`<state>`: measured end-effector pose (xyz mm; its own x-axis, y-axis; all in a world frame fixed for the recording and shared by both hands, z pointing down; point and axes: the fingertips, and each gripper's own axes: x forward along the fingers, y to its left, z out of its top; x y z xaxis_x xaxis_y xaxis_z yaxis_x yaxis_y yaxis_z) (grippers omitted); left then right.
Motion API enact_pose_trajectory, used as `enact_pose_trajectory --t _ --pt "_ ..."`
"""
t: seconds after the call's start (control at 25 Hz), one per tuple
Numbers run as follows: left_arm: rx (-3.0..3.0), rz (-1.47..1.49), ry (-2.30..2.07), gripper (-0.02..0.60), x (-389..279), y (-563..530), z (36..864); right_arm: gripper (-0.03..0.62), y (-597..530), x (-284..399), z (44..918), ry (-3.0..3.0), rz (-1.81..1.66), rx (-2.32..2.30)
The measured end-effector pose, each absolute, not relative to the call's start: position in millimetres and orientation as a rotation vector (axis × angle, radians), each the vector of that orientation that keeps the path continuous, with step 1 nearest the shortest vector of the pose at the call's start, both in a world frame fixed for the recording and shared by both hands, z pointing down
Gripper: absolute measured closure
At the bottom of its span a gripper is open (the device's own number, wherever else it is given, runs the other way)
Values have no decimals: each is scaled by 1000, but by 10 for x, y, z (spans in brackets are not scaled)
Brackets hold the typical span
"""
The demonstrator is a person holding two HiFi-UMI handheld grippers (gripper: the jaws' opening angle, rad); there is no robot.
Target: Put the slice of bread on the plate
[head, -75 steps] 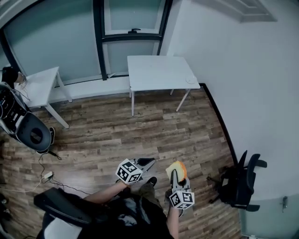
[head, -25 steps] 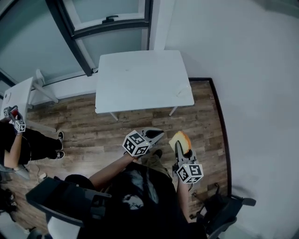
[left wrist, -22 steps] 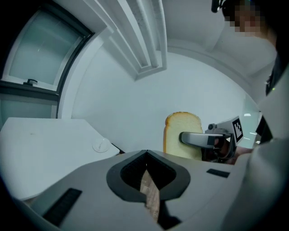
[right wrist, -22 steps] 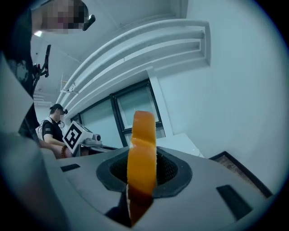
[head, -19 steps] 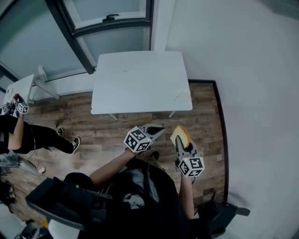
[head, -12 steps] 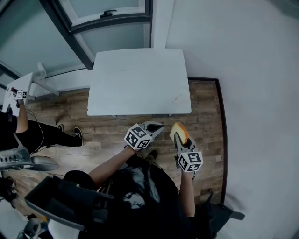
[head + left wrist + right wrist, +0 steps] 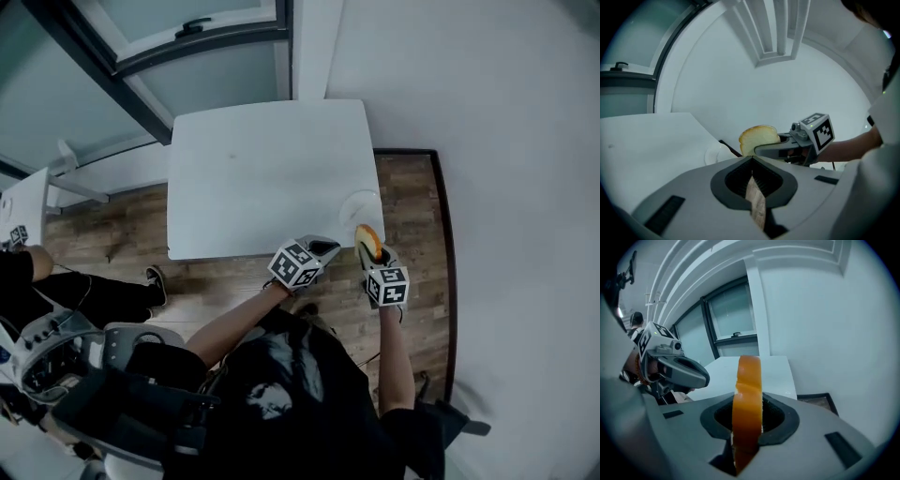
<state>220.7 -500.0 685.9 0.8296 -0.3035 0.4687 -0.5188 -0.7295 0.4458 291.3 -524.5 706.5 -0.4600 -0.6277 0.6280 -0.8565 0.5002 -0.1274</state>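
Note:
The slice of bread (image 7: 367, 241), pale with an orange-brown crust, stands on edge between the jaws of my right gripper (image 7: 366, 247), which is shut on it. It hangs over the near right corner of the white table (image 7: 253, 178), just short of the white plate (image 7: 359, 204). In the right gripper view the bread (image 7: 746, 404) fills the gap between the jaws. My left gripper (image 7: 323, 247) is beside it on the left, shut with nothing in it. The left gripper view shows the bread (image 7: 758, 138) and the plate (image 7: 717, 152) behind it.
A white wall (image 7: 487, 141) runs close along the table's right side, with a strip of wood floor (image 7: 412, 187) between. Behind the table stands a dark-framed window (image 7: 197, 47). Another person (image 7: 37, 272) and a chair (image 7: 56, 347) are at the left.
Both grippers have moved forward and down from over the floor to the table's near edge. The bread is now beside the plate. The table looks larger and closer.

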Motion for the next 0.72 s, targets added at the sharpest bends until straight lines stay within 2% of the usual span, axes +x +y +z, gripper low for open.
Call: enact_pose_trajectory --t 0.24,0.44,0.72 --pt "2436 536 -579 578 2301 -5416 7000 496 -5899 2977 7374 -2080 415 1099" --pt "2386 558 -587 578 2260 -5453 7140 496 -6216 3079 7852 -1951 450 1019" --pt "2314 553 -629 578 2230 -5309 7249 496 -6707 3340 8170 -1660 -5 972"
